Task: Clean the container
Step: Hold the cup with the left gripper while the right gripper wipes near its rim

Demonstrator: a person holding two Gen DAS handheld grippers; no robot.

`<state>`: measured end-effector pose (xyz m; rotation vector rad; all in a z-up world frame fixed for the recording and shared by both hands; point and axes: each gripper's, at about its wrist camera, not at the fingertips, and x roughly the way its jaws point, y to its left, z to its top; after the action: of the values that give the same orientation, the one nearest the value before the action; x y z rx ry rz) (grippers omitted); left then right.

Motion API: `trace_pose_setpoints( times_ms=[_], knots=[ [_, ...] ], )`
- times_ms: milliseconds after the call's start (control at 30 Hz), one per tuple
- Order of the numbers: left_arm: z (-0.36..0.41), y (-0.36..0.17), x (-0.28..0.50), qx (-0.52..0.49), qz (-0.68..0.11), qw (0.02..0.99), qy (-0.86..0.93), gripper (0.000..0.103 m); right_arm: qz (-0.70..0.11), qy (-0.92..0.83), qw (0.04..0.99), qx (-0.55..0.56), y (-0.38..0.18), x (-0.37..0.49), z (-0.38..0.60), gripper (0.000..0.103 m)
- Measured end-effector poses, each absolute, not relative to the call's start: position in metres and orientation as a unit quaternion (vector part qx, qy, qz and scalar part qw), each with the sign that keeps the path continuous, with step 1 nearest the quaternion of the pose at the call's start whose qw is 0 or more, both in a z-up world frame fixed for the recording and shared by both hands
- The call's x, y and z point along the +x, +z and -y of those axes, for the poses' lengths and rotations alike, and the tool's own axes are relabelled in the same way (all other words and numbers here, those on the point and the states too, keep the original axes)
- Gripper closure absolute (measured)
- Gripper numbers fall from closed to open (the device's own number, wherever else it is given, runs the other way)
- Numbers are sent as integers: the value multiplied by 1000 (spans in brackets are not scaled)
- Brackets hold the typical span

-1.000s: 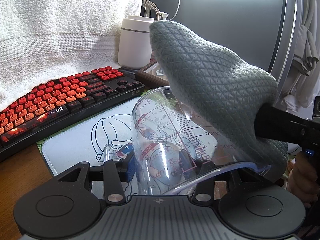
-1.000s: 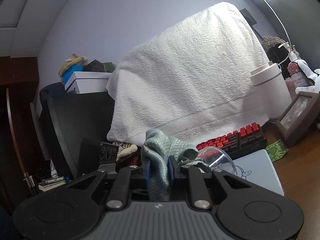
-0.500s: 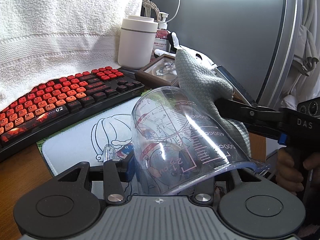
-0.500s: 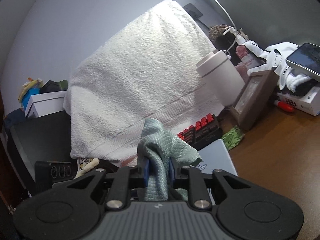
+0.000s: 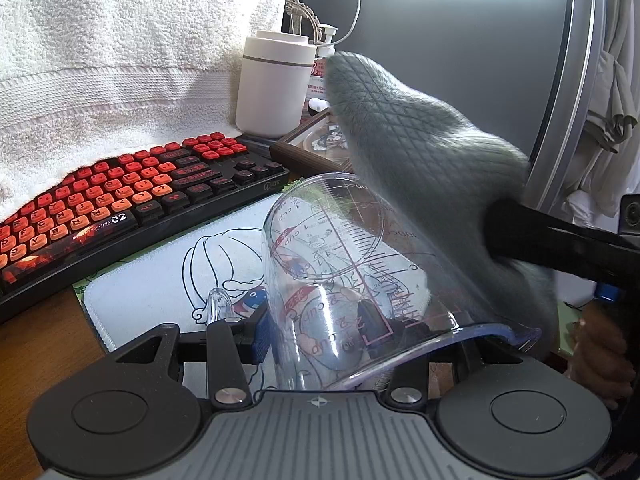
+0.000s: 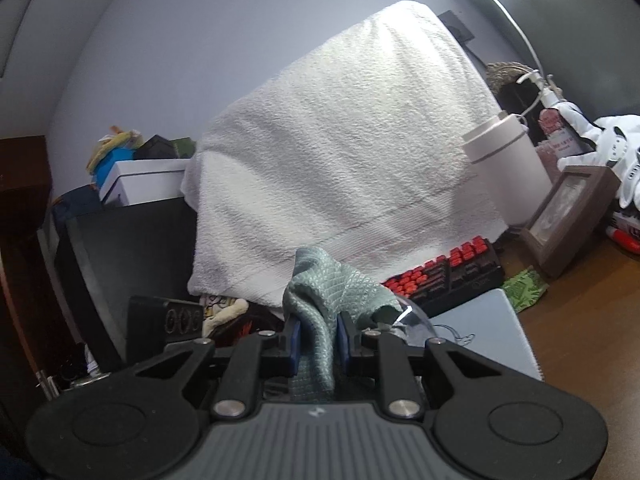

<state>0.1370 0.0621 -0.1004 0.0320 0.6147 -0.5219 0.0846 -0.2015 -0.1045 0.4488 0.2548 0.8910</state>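
Observation:
A clear plastic measuring cup (image 5: 340,272) with red and black markings lies on its side in my left gripper (image 5: 320,320), which is shut on it, base pointing away. My right gripper (image 6: 318,336) is shut on a grey-green quilted cloth (image 6: 324,292). In the left wrist view the cloth (image 5: 420,152) drapes over the cup's upper right side and touches it, with the right gripper's black body (image 5: 560,240) behind it. The cup's rim (image 6: 412,316) shows at the right of the cloth in the right wrist view.
A red and black keyboard (image 5: 120,196) lies behind a white printed desk mat (image 5: 168,280). A white towel (image 5: 120,40) hangs behind it. A white canister (image 5: 276,88), a picture frame (image 5: 312,144) and a pump bottle (image 6: 556,120) stand at the back.
The cloth swung away from the cup half a second ago and has come back over the cup's upper right side. The cup has stayed still in my left gripper.

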Motion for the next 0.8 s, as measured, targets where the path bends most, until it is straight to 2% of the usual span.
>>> trace_pose_setpoints(
  times_ms=[800],
  knots=[
    [-61, -101, 136, 15, -299, 920, -254, 59, -143, 362, 894, 223, -107, 95, 222, 85]
  ],
)
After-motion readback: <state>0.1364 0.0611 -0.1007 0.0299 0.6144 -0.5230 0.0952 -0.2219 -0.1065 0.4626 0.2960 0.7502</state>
